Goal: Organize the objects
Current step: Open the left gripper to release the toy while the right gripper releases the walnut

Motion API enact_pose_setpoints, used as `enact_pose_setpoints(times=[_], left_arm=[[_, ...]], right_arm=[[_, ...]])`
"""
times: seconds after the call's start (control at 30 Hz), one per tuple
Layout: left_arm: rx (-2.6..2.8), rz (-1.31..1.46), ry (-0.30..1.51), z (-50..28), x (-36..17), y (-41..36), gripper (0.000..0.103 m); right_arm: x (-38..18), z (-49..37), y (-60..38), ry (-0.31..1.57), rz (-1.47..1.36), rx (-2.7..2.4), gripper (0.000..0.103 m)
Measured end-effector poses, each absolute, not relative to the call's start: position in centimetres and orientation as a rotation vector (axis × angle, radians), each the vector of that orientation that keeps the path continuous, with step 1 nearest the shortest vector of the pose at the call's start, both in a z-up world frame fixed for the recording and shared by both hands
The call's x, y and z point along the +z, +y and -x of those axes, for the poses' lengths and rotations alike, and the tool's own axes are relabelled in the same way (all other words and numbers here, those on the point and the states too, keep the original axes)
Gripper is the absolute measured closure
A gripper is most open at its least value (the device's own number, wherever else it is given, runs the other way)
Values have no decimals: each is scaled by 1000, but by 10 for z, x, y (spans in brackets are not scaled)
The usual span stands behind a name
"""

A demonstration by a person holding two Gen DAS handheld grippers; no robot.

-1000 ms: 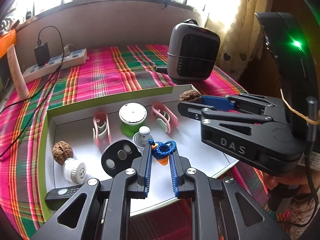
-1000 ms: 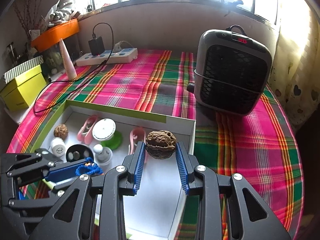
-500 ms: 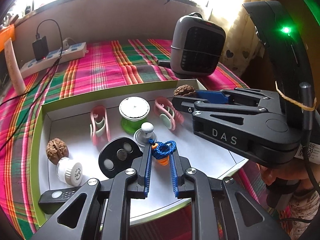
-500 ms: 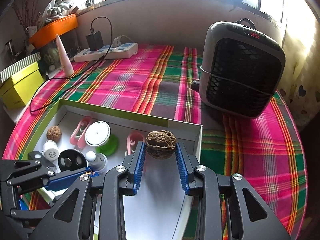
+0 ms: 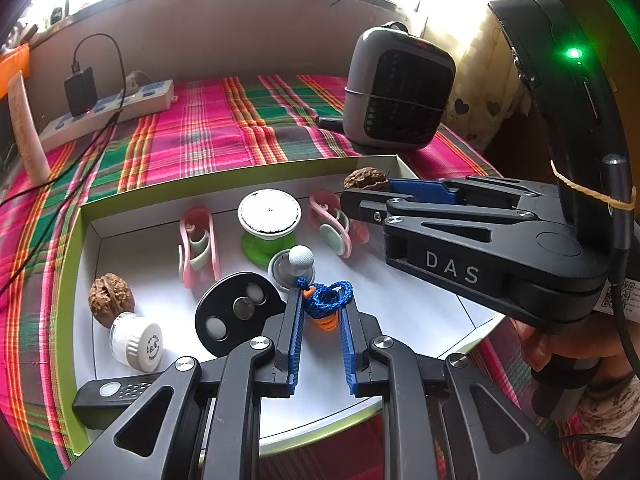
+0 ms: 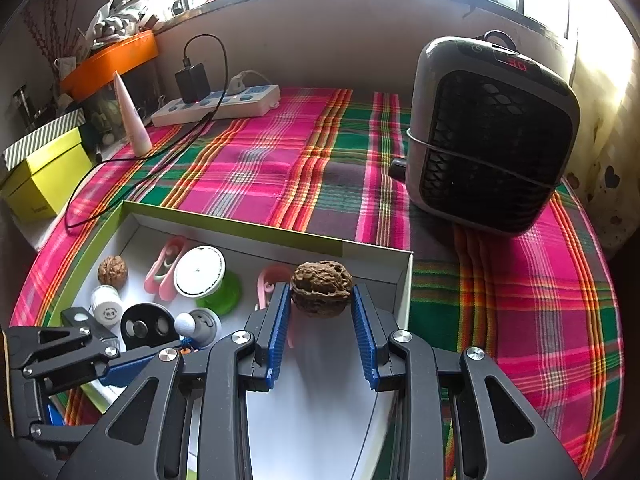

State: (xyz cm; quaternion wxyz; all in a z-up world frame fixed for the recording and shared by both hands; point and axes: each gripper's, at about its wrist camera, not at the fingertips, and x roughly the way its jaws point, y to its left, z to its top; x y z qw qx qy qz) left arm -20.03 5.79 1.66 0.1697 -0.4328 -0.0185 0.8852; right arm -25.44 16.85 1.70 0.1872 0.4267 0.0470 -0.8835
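Two things are in hand at once: a walnut (image 6: 322, 289) pinched across its width between the blue pads of the right tongs (image 6: 321, 300), and a blue cord loop (image 5: 329, 300) with an orange piece under it, nipped at the tips of the left tongs (image 5: 321, 305). Both pairs of tongs are closed only as far as their loads allow. The walnut hangs above the box (image 6: 232, 224), close to its far right corner, probably so it can be set on the bare white floor there, apart from the second walnut (image 5: 111, 293) by the left wall. The cord is held low over the middle of the box, just beside the black disc (image 5: 236, 312) and the grey knob (image 5: 291, 265). The box rests on a plaid-covered worktop (image 6: 280, 152), a grey heater (image 6: 492, 136) beyond its far right corner
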Motion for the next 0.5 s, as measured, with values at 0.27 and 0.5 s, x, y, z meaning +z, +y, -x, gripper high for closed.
enact_pose_setpoints(times=[0.27, 0.5], left_arm=[[2514, 1234, -58, 200, 16, 57, 87], [2515, 1237, -65, 200, 17, 57, 84]], right_arm=[[17, 253, 169, 136, -1194, -2491, 70], [17, 252, 168, 136, -1194, -2491, 70]])
